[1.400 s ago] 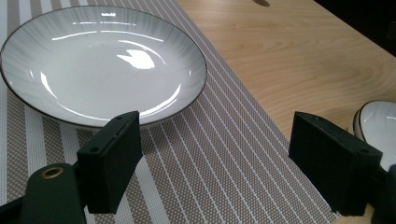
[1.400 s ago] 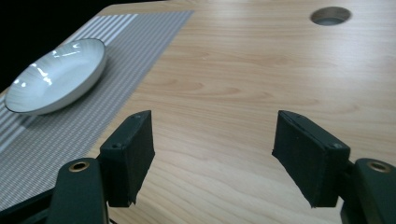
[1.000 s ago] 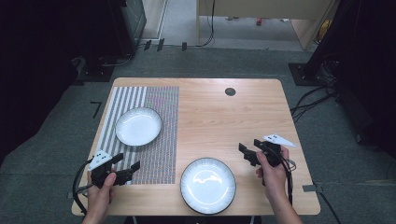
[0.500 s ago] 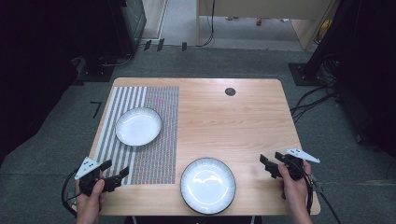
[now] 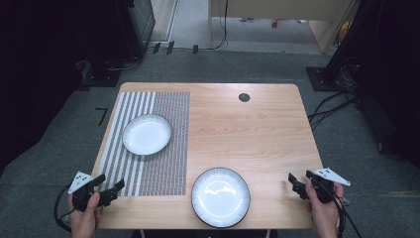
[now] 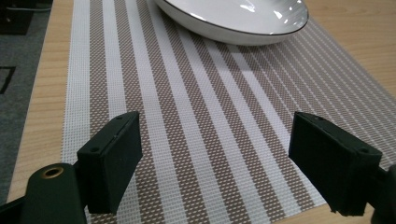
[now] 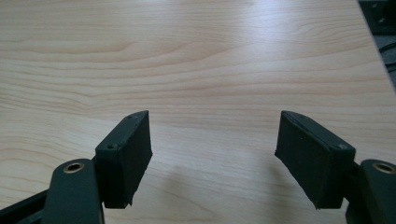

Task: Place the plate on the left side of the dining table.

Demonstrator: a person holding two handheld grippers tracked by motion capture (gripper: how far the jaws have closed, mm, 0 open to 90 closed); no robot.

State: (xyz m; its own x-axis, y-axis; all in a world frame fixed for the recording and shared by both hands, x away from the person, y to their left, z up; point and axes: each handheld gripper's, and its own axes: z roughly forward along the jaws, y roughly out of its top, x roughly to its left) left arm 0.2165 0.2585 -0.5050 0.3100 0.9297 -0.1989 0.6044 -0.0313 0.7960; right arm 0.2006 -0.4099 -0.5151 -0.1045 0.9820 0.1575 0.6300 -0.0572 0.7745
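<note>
A small white plate [image 5: 146, 134] rests on a brown and white striped placemat [image 5: 148, 163] on the left half of the wooden table [image 5: 257, 134]. A larger white plate with a dark rim [image 5: 220, 197] lies on the bare wood near the front edge. My left gripper [image 5: 110, 187] hovers open over the placemat's front left corner; its own view has the small plate [image 6: 233, 18] ahead and nothing between the jaws [image 6: 217, 163]. My right gripper [image 5: 298, 183] stands open near the front right corner, over bare wood [image 7: 215, 158], to the right of the larger plate.
A round black grommet [image 5: 244, 97] sits in the tabletop at the back. Grey carpet surrounds the table, with cables [image 5: 332, 106] on the floor to the right and dark equipment at the back left.
Both hands have drawn back toward the front edge and outward, away from the larger plate, and sunk a little. Both plates lie where they were.
</note>
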